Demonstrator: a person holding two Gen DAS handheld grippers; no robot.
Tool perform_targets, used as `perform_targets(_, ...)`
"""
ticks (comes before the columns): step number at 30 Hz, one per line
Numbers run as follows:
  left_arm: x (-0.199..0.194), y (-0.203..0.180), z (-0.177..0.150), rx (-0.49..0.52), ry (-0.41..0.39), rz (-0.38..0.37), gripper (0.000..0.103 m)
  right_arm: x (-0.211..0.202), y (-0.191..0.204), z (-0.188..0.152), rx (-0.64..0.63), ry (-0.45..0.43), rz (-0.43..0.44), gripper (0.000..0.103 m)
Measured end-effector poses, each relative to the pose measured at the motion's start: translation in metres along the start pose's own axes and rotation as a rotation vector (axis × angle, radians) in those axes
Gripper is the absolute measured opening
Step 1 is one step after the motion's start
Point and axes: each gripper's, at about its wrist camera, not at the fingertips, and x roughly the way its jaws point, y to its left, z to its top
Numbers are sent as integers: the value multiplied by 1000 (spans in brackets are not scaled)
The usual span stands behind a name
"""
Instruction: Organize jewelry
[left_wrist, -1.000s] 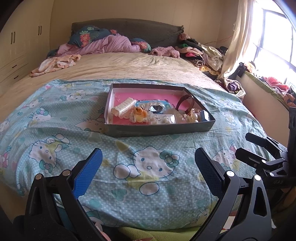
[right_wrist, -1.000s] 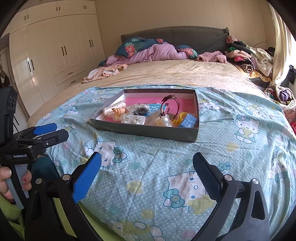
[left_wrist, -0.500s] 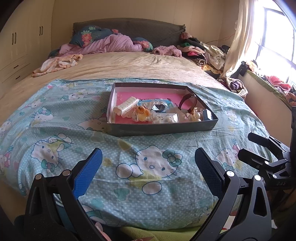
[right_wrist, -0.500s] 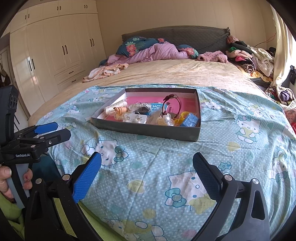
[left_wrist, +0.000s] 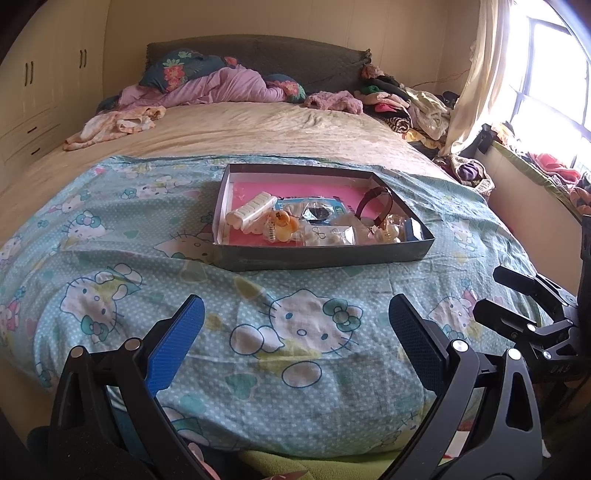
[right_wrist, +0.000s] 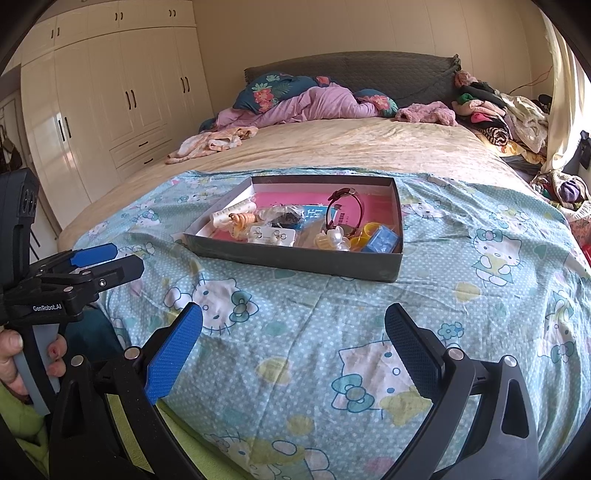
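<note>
A shallow grey box (left_wrist: 325, 256) (right_wrist: 295, 260) with a pink floor lies on the Hello Kitty bedspread (left_wrist: 295, 325). It holds a dark bangle (left_wrist: 375, 205) (right_wrist: 345, 212), a white ribbed roll (left_wrist: 251, 212), an earring card (right_wrist: 272, 235), an orange clip (left_wrist: 282, 223), a blue case (right_wrist: 382, 240) and other small pieces. My left gripper (left_wrist: 295, 317) hovers open over the blanket, short of the box's near wall. My right gripper (right_wrist: 293, 319) is open too, near the box's right front corner. Both are empty.
The bed runs back to a grey headboard (right_wrist: 351, 70) with pillows and a purple cover (right_wrist: 306, 105). Clothes pile (left_wrist: 402, 107) at the back right by a curtain and window. White wardrobes (right_wrist: 103, 92) line the left wall. A hand (right_wrist: 14, 354) holds the left gripper's handle.
Both grippers have drifted slightly forward toward the box, which sits a little larger in both views. Jaws stay open and nothing in the box has moved.
</note>
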Motion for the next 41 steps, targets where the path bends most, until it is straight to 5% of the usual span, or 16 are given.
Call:
perform_targets(21,4,1,-3,-7,16,7,93,7,-5,-3,15,19,-9,98)
perform_targets(26,14,10,-6,-44,48,30,93,12,-25,-3,56,23,-66,98)
perform_targets(33,41,65,6,-146,97,169,93,26,-129,0,254,23,-275,98)
perform_targets(38,70,166,36,-309,127,358,93,37,-242,6,390,32,-521,98)
perform_targets(41,87,231,57,-384,115,478,93,43,-281,10,430,39,-583,98)
